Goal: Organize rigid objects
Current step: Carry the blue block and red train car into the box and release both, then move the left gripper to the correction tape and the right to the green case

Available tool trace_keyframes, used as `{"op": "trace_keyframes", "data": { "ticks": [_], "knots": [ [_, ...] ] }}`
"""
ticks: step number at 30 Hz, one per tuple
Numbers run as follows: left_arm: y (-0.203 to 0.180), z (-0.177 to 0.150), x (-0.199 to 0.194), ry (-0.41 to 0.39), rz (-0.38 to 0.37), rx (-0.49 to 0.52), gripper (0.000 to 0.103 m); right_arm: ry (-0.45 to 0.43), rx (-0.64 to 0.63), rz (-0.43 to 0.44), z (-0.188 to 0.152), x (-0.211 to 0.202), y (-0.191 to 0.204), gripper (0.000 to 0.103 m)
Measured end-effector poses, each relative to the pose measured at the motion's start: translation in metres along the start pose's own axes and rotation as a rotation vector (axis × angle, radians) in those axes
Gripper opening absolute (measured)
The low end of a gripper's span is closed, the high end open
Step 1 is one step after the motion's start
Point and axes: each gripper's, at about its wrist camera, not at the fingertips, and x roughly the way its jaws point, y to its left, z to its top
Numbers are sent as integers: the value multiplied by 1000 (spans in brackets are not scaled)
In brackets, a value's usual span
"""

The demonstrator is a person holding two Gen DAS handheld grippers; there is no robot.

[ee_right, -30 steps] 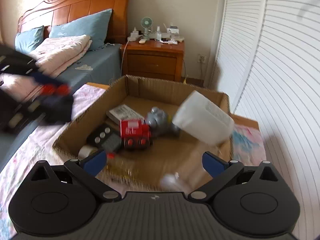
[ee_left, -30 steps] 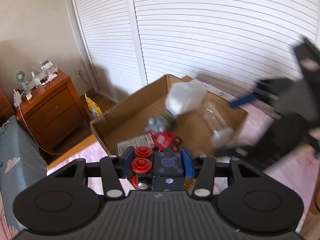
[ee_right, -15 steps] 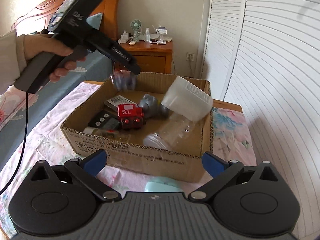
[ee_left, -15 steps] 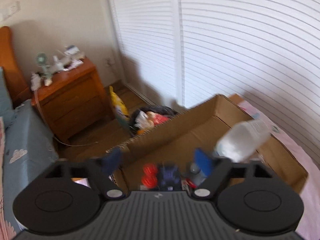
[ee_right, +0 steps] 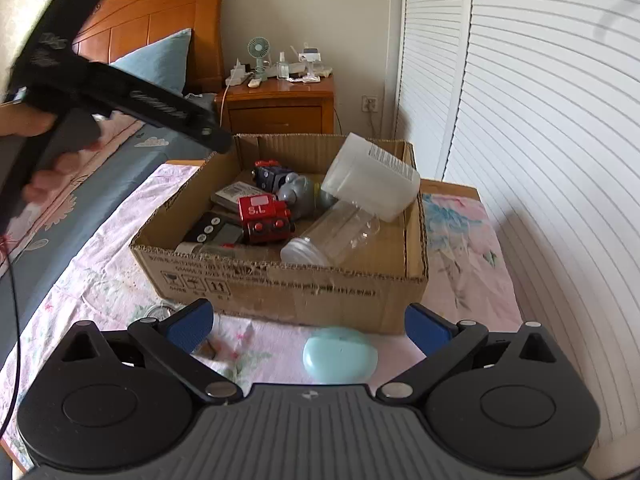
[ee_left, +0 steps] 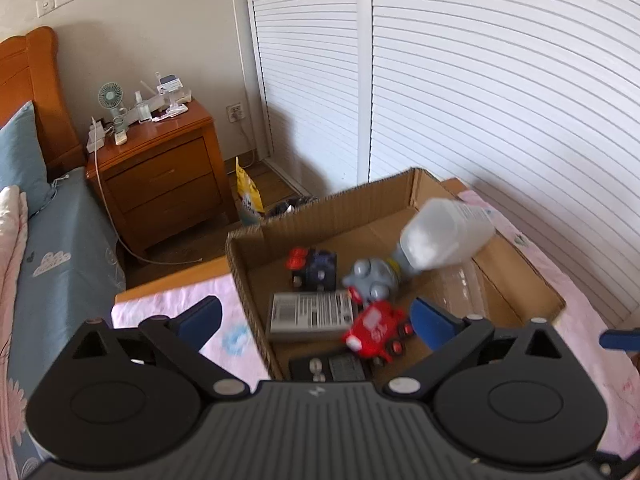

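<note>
A cardboard box (ee_right: 280,280) on the flowered table holds a red toy train (ee_right: 264,218), a dark blue toy (ee_right: 270,174), a grey toy (ee_right: 298,192), a white plastic tub (ee_right: 370,178), a clear jar (ee_right: 332,236), a booklet and a black timer. The box also shows in the left wrist view (ee_left: 520,276), with the dark blue toy (ee_left: 316,266) at its far side. My left gripper (ee_left: 316,318) is open and empty above the box's near corner. My right gripper (ee_right: 308,324) is open and empty, just above a pale blue oval case (ee_right: 340,354) lying in front of the box.
A wooden nightstand (ee_left: 160,176) with a small fan stands beyond the table. A bed with blue sheet (ee_right: 120,152) is on the left. White louvred doors (ee_right: 540,120) run along the right. A clear object (ee_right: 160,312) lies by the box's front left.
My left gripper opened and let the dark blue toy drop into the box, then pulled back. My right gripper drew back from the box, bringing the pale blue case into view.
</note>
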Motion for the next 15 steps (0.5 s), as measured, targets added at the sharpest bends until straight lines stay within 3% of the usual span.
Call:
{"op": "trace_keyframes", "data": {
  "ticks": [15],
  "knots": [
    [-27, -79, -48, 17, 31, -53, 101, 56, 129, -25, -48, -2, -1, 103]
  ]
}}
